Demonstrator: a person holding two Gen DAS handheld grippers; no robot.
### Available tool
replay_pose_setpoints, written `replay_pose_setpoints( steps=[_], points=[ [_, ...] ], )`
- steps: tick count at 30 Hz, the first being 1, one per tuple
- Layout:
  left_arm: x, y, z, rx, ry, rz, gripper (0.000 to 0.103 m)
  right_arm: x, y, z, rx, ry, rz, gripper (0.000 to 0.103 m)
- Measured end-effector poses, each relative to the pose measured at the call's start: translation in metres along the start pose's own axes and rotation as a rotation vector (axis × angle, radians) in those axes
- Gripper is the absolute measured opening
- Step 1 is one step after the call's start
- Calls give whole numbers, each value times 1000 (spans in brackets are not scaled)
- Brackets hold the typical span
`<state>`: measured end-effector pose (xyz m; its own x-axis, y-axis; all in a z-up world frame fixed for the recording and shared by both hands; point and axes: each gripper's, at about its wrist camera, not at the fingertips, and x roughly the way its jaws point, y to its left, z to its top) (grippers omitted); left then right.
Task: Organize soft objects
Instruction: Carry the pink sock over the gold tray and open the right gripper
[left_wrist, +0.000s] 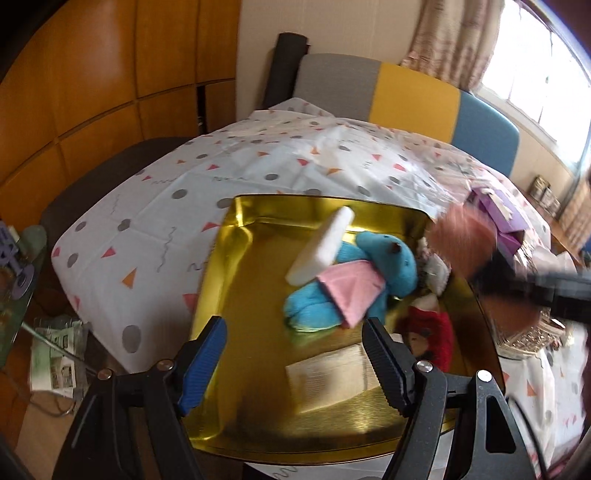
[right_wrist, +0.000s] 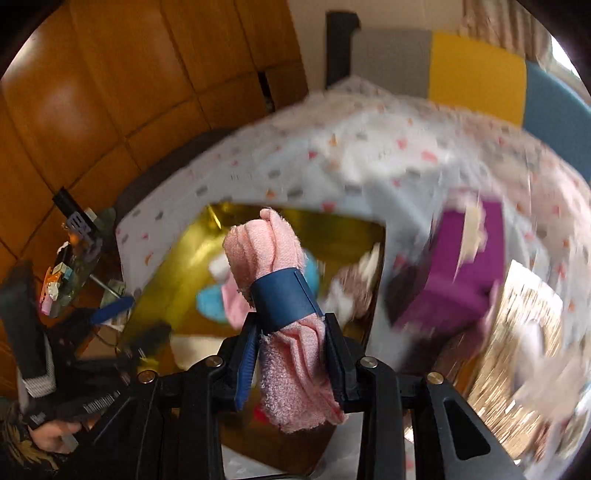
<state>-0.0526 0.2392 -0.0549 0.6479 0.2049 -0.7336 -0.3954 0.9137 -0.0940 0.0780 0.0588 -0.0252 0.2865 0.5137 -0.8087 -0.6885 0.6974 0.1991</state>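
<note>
Your right gripper (right_wrist: 291, 363) had fingers clamped on rolled pink towel (right_wrist: 275, 284) with blue band, held above right edge of gold tray (left_wrist: 236, 295). Towel looked light, limp, fuzzy; likely sags outside band, so you did best gripping near band. Your left gripper (left_wrist: 295, 362) hung with fingers wide, empty, over tray's near edge. Blue plush toy (left_wrist: 388, 262), pink cloth (left_wrist: 349, 291), white sponge block (left_wrist: 321, 251) lay piled toward tray's far right corner. Right view smeared; purple box (right_wrist: 465, 273) unclear.
</note>
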Motion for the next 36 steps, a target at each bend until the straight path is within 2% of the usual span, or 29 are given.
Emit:
replay_pose_setpoints(
  steps=[4, 8, 12, 13, 15, 21, 28, 36],
  points=[
    [-1, 7, 0, -20, -6, 13, 76, 14, 7, -26, 29, 45, 6, 34],
    [-6, 5, 0, -15, -27, 19, 76, 36, 25, -46, -36, 98, 6, 34],
    [-12, 0, 0, 6, -56, 34, 81, 54, 32, -60, -121, 177, -32, 34],
    [-13, -1, 1, 10, -57, 32, 81, 56, 35, -62, -150, 179, -64, 34],
    [-15, -3, 2, 15, -61, 28, 81, 56, 35, -66, -171, 165, -100, 35],
    [-18, -8, 2, 27, -69, 31, 81, 42, 33, -70, -176, 105, -82, 39],
    [-21, -11, 2, 38, -73, 32, 81, 24, 28, -65, -134, 16, -55, 46],
    [-30, -22, 4, 75, -101, 30, 82, -19, 8, -56, -72, -114, -73, 46]
  ],
)
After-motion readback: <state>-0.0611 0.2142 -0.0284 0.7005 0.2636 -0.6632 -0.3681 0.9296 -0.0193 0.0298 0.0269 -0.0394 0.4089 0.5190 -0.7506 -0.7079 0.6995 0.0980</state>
